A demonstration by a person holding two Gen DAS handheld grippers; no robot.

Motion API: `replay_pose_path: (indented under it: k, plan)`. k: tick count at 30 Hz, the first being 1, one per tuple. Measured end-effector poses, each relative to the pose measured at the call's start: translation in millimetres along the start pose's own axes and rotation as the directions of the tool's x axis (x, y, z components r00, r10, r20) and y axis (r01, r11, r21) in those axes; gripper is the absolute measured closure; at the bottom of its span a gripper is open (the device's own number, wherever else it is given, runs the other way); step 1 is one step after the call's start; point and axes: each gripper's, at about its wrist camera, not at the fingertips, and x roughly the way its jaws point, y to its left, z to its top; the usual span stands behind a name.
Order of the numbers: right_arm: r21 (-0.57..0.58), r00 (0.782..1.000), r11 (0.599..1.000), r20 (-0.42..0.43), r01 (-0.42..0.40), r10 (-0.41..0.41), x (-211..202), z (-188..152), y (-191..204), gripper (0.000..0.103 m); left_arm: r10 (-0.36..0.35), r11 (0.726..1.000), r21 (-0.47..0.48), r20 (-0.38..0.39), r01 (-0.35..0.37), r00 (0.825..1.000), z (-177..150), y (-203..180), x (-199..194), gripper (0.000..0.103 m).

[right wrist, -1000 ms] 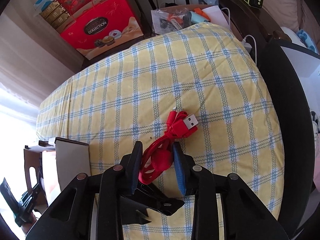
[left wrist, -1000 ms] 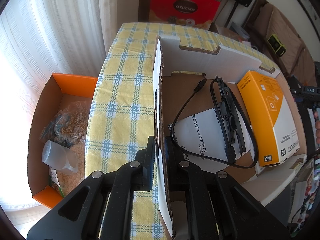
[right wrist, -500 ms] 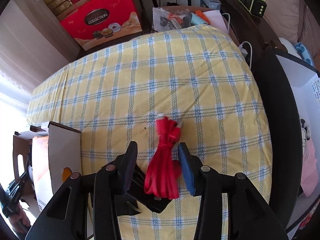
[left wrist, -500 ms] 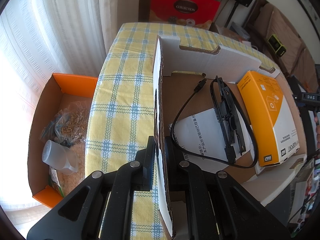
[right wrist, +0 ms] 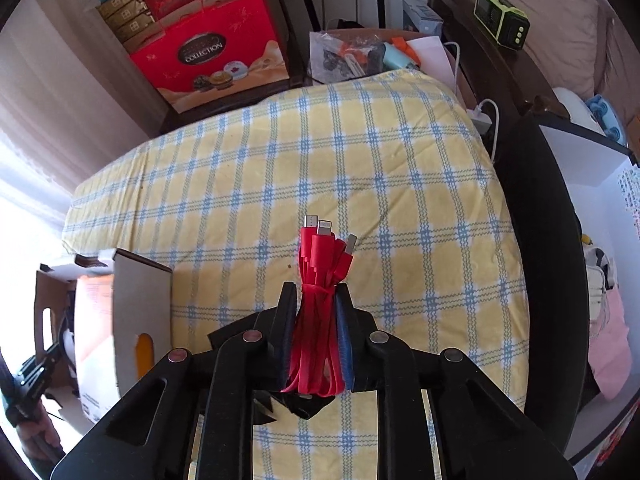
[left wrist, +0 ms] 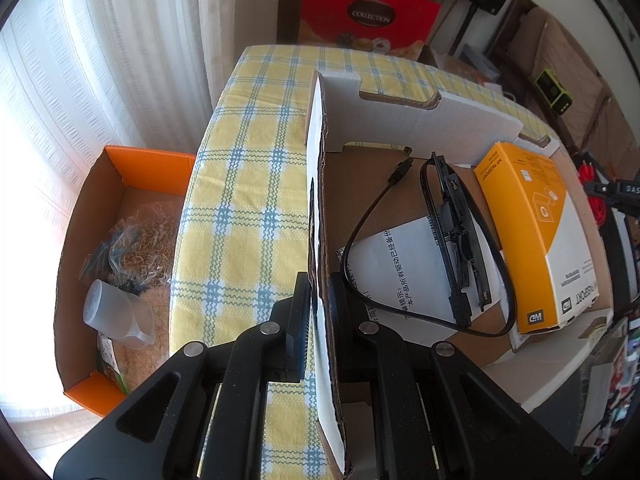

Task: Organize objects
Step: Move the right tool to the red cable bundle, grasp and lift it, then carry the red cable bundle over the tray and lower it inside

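Observation:
My left gripper (left wrist: 320, 296) is shut on the near side wall of an open white cardboard box (left wrist: 400, 120) that sits on the yellow checked tablecloth (left wrist: 248, 200). Inside the box lie a black cable (left wrist: 360, 232), a black flat bracket (left wrist: 460, 236), a printed sheet (left wrist: 404, 260) and an orange and white carton (left wrist: 536, 236). My right gripper (right wrist: 316, 300) is shut on a bundled red charging cable (right wrist: 320, 280) and holds it above the tablecloth (right wrist: 360, 160), plugs pointing away. The box (right wrist: 136, 304) shows at the left of the right wrist view.
An orange floor box (left wrist: 120, 184) with bags and a plastic cup (left wrist: 116, 316) stands left of the table. A red gift box (right wrist: 208, 64) stands behind the table. A black chair back (right wrist: 532, 240) and white cabinet (right wrist: 592, 208) are on the right.
My right gripper has closed on the red cable bundle and lifted it off the cloth, turning it upright. The left gripper has stayed on the box wall.

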Motion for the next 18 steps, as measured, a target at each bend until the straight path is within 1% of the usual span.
replay_pose_path:
  k: [4, 8, 12, 15, 18]
  plan:
    - [-0.039, 0.998, 0.998, 0.037, -0.045, 0.046, -24.1, 7.4, 19.9, 0.086, -0.001, 1.000, 0.000, 0.000, 0.001, 1.000, 0.1, 0.2, 0.1, 0.095]
    - [-0.093, 0.993, 0.990, 0.049, -0.102, 0.107, -40.1, 6.9, 52.1, 0.086, -0.002, 1.000, -0.001, -0.001, 0.002, 1.000, 0.5, 0.1, -0.2, 0.095]
    - [-0.151, 0.985, 0.975, 0.039, -0.160, 0.168, -46.7, 1.9, 89.2, 0.085, -0.001, 1.000, -0.001, -0.001, 0.001, 1.000, 0.4, 0.2, -0.1, 0.095]
    - [-0.198, 0.972, 0.953, 0.004, -0.227, 0.233, -45.3, -4.1, 120.1, 0.085, -0.001, 1.000, -0.001, -0.001, 0.001, 1.000, 0.4, 0.3, -0.1, 0.095]
    - [-0.241, 0.960, 0.930, -0.029, -0.278, 0.279, -40.4, -11.9, 155.4, 0.085, -0.002, 1.000, -0.001, -0.001, 0.002, 1.000, 0.6, 0.5, 0.0, 0.095]
